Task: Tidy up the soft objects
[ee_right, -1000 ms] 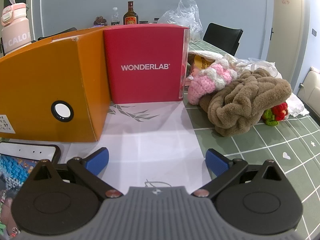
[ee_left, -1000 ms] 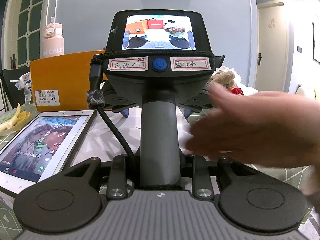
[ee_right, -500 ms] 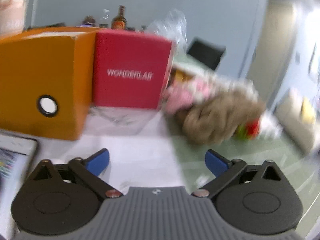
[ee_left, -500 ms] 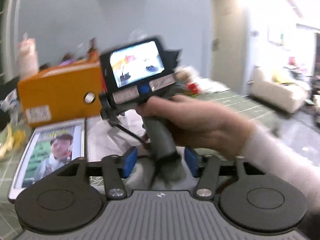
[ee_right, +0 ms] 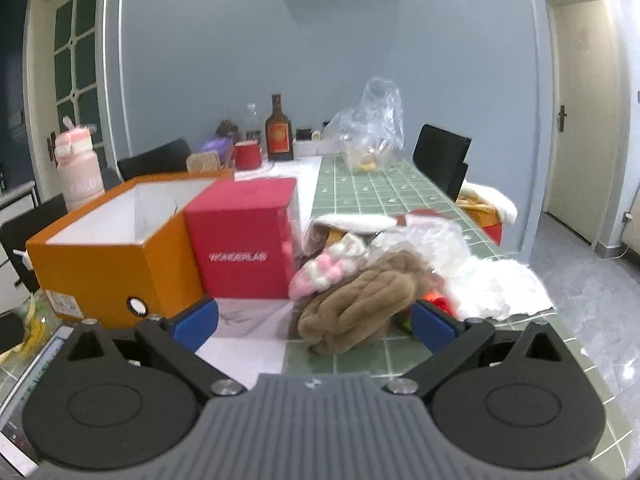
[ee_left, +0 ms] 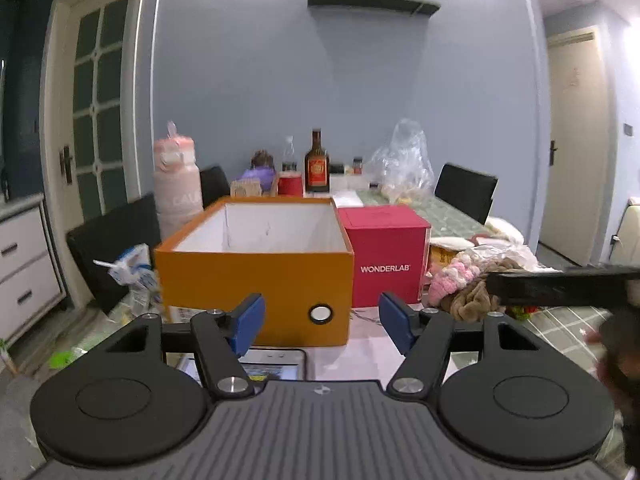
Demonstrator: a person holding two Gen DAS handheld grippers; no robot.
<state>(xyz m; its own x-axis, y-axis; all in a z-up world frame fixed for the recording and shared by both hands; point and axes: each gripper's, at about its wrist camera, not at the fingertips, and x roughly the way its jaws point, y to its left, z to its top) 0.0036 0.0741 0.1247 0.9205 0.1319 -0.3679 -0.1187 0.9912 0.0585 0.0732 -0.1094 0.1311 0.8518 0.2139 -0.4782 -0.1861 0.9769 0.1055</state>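
both grippers are hanging with jaws apart, just opened, holding nothing: the right gripper point(ee_right: 314, 322) is facing the brown plush point(ee_right: 360, 300) beside the open orange box point(ee_right: 100, 264), seemingly its destination; the left gripper point(ee_left: 320, 322) is fronting that box.

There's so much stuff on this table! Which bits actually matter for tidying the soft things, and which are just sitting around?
Part of the job:
- brown plush bundle
- pink-and-white knitted piece
- open orange box, a likely place for them
- both claws, open and empty: left claw, right claw

Just lying about:
- red WONDERLAB box
- brown bottle
- pink flask
- clear plastic bag
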